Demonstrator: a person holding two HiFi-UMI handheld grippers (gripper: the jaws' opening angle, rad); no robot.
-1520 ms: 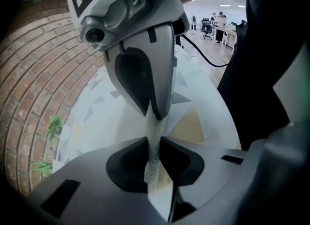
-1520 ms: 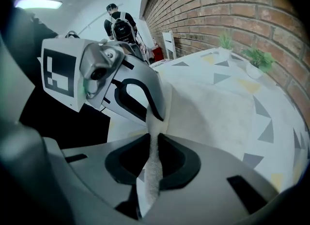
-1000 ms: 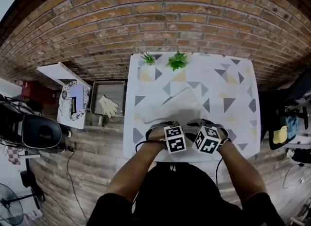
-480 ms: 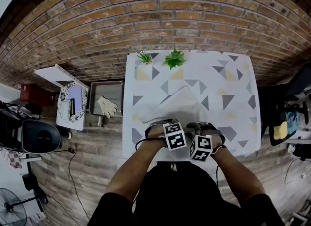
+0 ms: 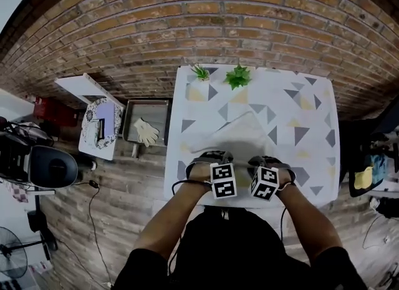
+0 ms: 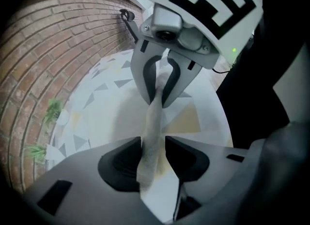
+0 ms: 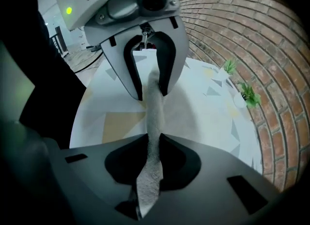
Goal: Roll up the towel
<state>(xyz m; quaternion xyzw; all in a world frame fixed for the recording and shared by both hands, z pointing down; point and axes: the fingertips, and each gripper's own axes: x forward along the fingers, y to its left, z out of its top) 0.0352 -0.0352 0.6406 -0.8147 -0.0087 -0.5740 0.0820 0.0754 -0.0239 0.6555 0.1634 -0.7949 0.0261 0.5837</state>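
Black shirt [image 5: 218, 245], black-and-white marker cubes [image 5: 223, 180], dark grey fingers [image 6: 121, 163]

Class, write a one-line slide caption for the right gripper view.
Right claw closing on the grey towel above the patterned table, brick wall beyond.

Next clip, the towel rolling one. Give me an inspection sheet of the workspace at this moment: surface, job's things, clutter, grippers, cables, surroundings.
Surface: table with a triangle-patterned cover.
Job's things: white towel lying on the table, its near edge running through both grippers' jaws.
Clutter: a small plant and a bushier plant at the table's far edge.
Grippers: left gripper jaws opening, with the towel edge between them and a gap on one side; right gripper jaws closing, pads pressing on the towel.
Cables: thin cable across the wooden floor on the person's left.
Surroundings: brick wall; metal tray holding a glove beside the table; fan in the near-left corner.
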